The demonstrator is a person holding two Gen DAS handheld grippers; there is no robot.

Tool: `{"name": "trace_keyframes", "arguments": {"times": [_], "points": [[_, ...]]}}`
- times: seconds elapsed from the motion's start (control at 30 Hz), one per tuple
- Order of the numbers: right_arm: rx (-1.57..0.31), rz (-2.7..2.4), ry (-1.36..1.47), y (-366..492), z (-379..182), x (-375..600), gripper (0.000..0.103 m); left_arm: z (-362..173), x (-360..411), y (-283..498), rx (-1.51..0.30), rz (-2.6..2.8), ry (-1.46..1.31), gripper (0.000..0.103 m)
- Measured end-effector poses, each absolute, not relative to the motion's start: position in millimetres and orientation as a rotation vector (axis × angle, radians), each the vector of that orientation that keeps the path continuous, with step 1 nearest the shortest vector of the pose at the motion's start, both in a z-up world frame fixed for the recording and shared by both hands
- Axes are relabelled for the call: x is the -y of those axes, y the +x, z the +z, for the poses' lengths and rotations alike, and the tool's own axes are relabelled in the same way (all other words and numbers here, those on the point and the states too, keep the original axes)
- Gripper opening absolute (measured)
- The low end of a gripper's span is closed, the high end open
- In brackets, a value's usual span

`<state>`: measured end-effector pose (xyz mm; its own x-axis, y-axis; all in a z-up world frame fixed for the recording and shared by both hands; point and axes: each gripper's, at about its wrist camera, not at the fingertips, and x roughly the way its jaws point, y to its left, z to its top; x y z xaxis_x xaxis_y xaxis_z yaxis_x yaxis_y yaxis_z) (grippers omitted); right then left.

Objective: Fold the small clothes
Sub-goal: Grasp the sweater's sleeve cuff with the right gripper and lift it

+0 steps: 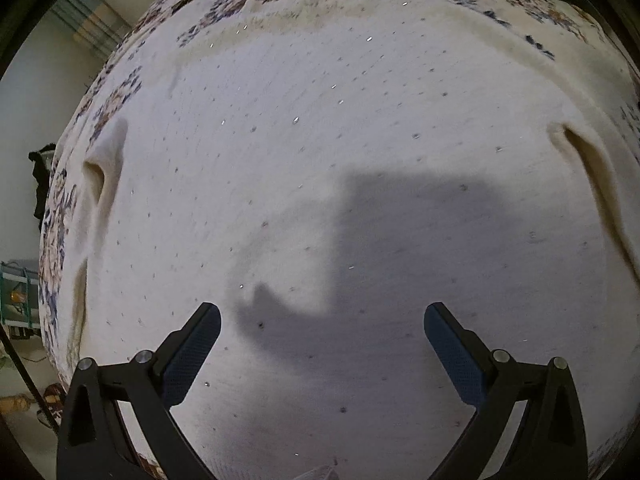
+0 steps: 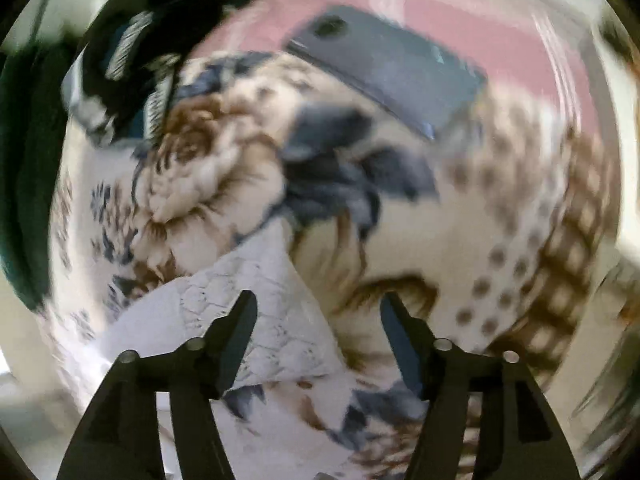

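Left gripper (image 1: 322,320) fingers apart above white garment (image 1: 340,140), right gripper (image 2: 318,312) fingers apart, nothing gripped, over floral bedspread (image 2: 200,168), dark phone (image 2: 384,68) beyond

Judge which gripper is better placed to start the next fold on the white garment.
Left, probably. The left gripper hangs open directly over the spread white garment. The right gripper, also open, looks mostly at the floral sheet, with only a white cloth corner at its jaws, in a blurred view.
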<state>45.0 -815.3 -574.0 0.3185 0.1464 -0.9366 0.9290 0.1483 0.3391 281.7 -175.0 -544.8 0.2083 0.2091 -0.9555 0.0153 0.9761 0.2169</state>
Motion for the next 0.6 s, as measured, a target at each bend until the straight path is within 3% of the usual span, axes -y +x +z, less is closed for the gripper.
{"name": "trace_keyframes", "arguments": {"times": [0.17,0.2,0.23,0.47,0.6], "points": [[-1.055,-0.718,1.397,62.9,-595.5,805.0,0.066,-550.1,162.4,280.0,-1.373,0.149,0.169,0.103],[-1.042,-0.677,1.362,74.1,-592.1,801.2,0.027,-550.1,160.0,279.9,-1.373,0.151,0.167,0.103],[-1.085,-0.621,1.318,90.6,-588.8,796.4,0.009,-550.0,158.3,279.9,-1.374,0.15,0.163,0.103],[-0.919,-0.726,1.2,112.6,-524.8,827.7,0.008,-542.0,145.8,282.3,-1.358,0.153,0.107,0.103],[-0.938,-0.648,1.149,149.4,-495.6,825.9,0.008,-534.5,135.3,283.4,-1.35,0.161,0.061,0.103]]}}
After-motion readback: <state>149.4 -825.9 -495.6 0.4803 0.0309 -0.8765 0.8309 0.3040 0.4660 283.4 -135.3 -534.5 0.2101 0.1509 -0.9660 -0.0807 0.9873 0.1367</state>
